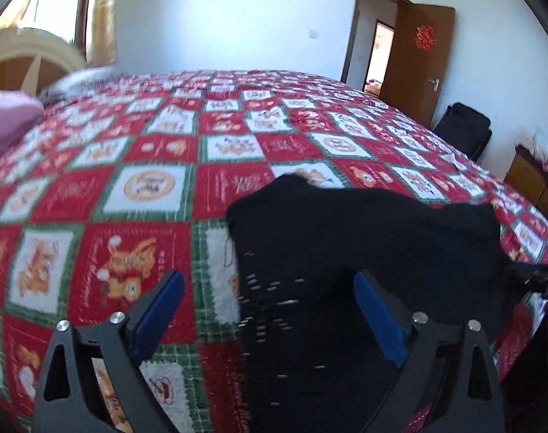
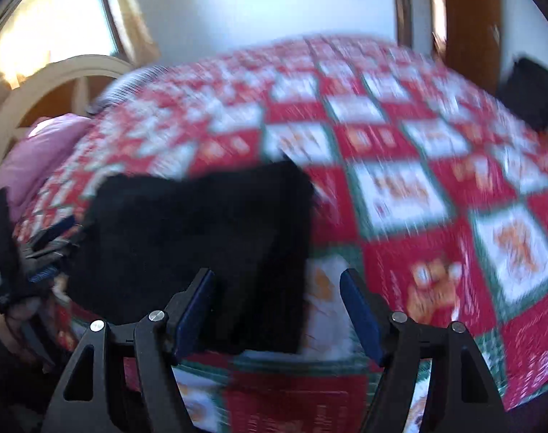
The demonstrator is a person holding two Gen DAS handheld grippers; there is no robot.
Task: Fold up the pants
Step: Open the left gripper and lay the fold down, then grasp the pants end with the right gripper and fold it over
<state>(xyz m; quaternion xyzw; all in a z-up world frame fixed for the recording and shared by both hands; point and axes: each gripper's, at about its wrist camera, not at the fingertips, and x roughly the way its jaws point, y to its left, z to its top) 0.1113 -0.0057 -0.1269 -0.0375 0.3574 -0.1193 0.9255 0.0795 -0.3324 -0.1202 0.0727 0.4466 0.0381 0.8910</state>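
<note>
The black pants (image 1: 364,238) lie folded into a compact dark block on the bed (image 1: 93,195), on its red, white and green checked blanket, near the edge closest to the cameras; the left gripper (image 1: 270,310) hangs over the near part of the pants with its blue-padded jaws spread wide, nothing pinched between them, one pad over the blanket and the other over the black cloth; the right gripper (image 2: 277,310) also has its jaws spread and empty, poised above the right edge of the pants (image 2: 201,238) where cloth meets blanket; in the right wrist view, which is blurred, the other gripper and a hand (image 2: 17,310) show at the far left; a pink pillow (image 1: 7,119) sits at the head of the bed, and a brown door (image 1: 418,61) stands open beyond it
</note>
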